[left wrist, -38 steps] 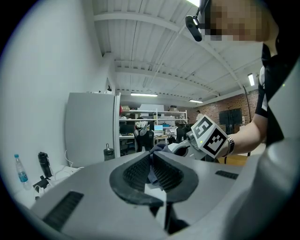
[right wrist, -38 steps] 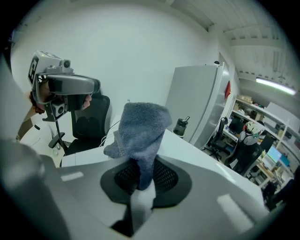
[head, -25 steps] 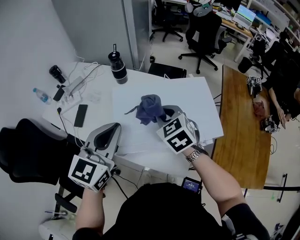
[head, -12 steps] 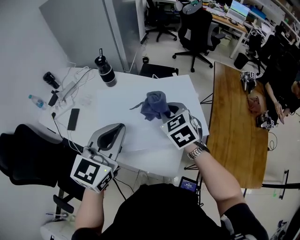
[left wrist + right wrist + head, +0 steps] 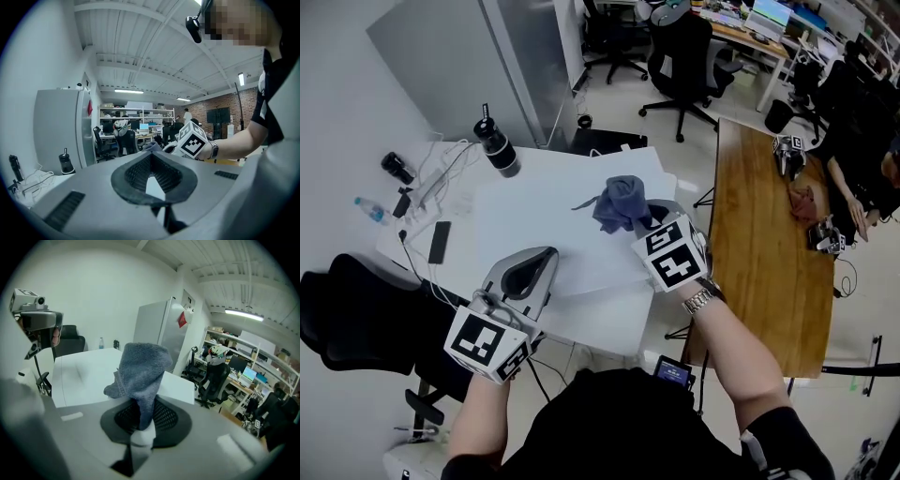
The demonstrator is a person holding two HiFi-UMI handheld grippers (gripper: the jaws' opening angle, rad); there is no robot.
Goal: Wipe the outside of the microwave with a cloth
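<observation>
Right gripper jaws clamped on blue cloth, raised above white table, left gripper jaws together, empty, over table's near edge

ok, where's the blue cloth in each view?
Head view: blue cloth upper centre, in the right claw above the white table.
Left gripper view: small bit at centre, left of the marker cube.
Right gripper view: dead centre, pinched in the claw.
Shared landmark: grey cabinet.

An open-plan office: black swivel chairs, desks with monitors, a long wooden table, stocked shelving.
</observation>
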